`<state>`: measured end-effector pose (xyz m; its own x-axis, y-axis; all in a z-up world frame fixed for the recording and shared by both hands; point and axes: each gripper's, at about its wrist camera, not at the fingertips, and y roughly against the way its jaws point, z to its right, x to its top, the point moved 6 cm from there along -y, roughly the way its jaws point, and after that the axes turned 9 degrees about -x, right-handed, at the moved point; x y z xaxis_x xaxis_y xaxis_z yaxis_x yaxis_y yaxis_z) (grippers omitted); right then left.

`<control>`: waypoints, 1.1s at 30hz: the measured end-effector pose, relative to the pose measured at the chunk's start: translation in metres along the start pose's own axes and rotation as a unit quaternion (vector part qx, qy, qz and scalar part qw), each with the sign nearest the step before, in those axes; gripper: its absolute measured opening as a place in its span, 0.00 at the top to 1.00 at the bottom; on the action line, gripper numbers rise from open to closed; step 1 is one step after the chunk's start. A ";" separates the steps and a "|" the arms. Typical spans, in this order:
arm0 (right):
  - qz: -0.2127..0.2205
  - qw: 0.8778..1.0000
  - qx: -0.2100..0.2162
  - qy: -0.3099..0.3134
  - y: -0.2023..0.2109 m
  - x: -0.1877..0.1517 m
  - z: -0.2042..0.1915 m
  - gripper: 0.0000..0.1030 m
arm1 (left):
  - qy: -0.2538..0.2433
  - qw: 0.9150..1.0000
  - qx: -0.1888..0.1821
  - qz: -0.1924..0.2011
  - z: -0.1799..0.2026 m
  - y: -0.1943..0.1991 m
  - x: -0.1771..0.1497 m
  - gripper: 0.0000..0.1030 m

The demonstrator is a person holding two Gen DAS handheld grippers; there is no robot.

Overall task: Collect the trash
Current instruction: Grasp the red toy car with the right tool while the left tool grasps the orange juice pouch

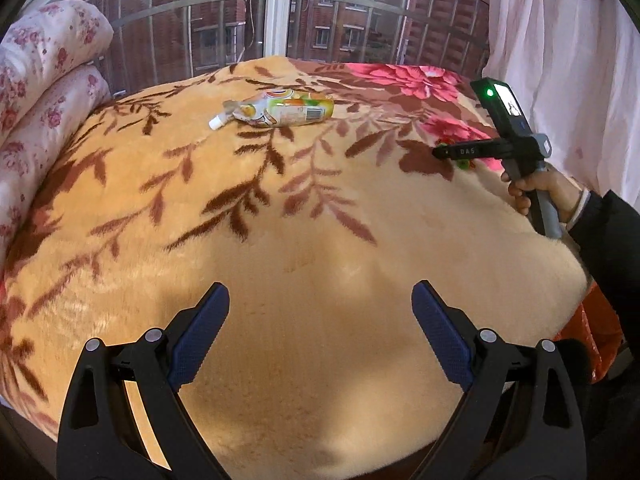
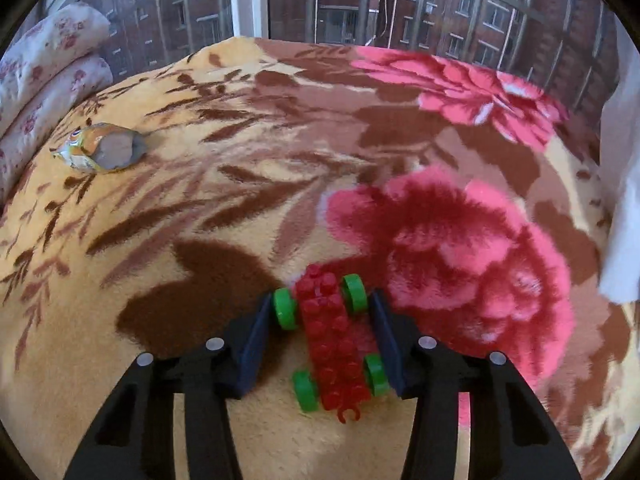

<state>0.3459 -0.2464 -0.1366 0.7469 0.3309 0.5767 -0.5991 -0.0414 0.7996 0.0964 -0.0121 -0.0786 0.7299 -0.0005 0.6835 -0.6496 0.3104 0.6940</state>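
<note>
- Across the bed, a plush blanket [image 1: 280, 220] with brown leaves and pink flowers covers everything up to the window [image 1: 276, 12]; folded floral bedding [image 1: 44, 80] sits at the far left edge.
- Left of centre in the left wrist view, a squashed drink pouch [image 1: 276, 111] with a white spout lies flat on the blanket, well ahead of the left gripper [image 1: 320, 304], whose blue-padded jaws stand wide with nothing between them.
- Farther right in that view, the right gripper [image 1: 444, 153] is held by a hand [image 1: 540, 190] in a dark sleeve, tip down at a pink flower; whatever it has is mostly hidden there.
- From the right wrist view, the right gripper [image 2: 320, 332] is narrowed around a red brick toy car [image 2: 334, 336] with green wheels; the pads meet the wheels on both sides.
- Only this view shows the pouch [image 2: 104, 152] end-on, far off to the upper left.
- Only the left view shows an orange bag [image 1: 588, 336] beside the bed at right.
</note>
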 end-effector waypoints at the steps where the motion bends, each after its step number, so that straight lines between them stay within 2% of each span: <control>1: 0.004 1.000 0.002 -0.001 0.001 0.000 0.000 0.60 | 0.001 1.000 0.000 0.000 -0.001 -0.002 0.003 0.12; 4: 0.019 1.000 -0.008 0.005 0.006 -0.002 -0.003 0.63 | 0.010 1.000 -0.004 -0.003 -0.004 -0.010 0.014 0.12; 8: 0.039 0.999 -0.023 0.013 0.012 -0.004 -0.006 0.63 | 0.049 0.999 -0.008 -0.005 -0.014 -0.028 0.044 0.12; 10: 0.042 0.999 -0.019 0.008 0.012 -0.004 -0.005 0.63 | 0.089 0.996 -0.004 -0.002 -0.023 -0.041 0.066 0.12; 11: 0.042 0.999 -0.014 0.003 0.012 -0.005 -0.003 0.63 | 0.124 0.992 -0.011 0.002 -0.030 -0.049 0.081 0.12; 13: 0.041 0.999 -0.005 -0.008 0.012 -0.005 0.001 0.63 | 0.184 0.983 -0.018 0.009 -0.042 -0.060 0.103 0.12; 15: 0.040 0.999 0.003 -0.015 0.011 -0.006 0.002 0.63 | 0.243 0.970 -0.005 0.019 -0.055 -0.070 0.125 0.13; 18: 0.040 0.999 0.013 -0.023 0.011 -0.006 0.004 0.63 | 0.351 0.935 0.023 0.044 -0.074 -0.085 0.157 0.13; 20: 0.040 0.999 0.021 -0.030 0.011 -0.007 0.005 0.63 | 0.394 0.916 0.046 0.050 -0.079 -0.094 0.169 0.13; 21: 0.040 0.998 0.025 -0.033 0.011 -0.007 0.006 0.63 | 0.407 0.910 0.060 0.045 -0.079 -0.099 0.171 0.13; 22: 0.040 0.998 0.032 -0.038 0.010 -0.007 0.007 0.63 | 0.427 0.901 0.078 0.032 -0.080 -0.110 0.174 0.13; 24: 0.040 0.997 0.043 -0.048 0.010 -0.007 0.009 0.63 | 0.452 0.887 0.091 0.024 -0.081 -0.125 0.176 0.13; 26: 0.040 0.996 0.054 -0.057 0.010 -0.007 0.012 0.63 | 0.461 0.879 0.118 0.035 -0.082 -0.132 0.179 0.13; 29: 0.037 0.995 0.067 -0.070 0.009 -0.006 0.015 0.62 | 0.454 0.876 0.154 0.046 -0.084 -0.144 0.186 0.13; 31: 0.036 0.994 0.073 -0.074 0.009 -0.006 0.016 0.62 | 0.455 0.875 0.159 0.040 -0.087 -0.159 0.189 0.13; 33: 0.036 0.993 0.078 -0.077 0.009 -0.006 0.016 0.62 | 0.466 0.870 0.157 0.032 -0.093 -0.177 0.188 0.13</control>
<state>0.3404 -0.2642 -0.1302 0.7460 0.1734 0.6429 -0.6102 -0.2085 0.7643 0.3681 0.0212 -0.0942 0.4510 0.8235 0.3441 -0.6142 0.0067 0.7891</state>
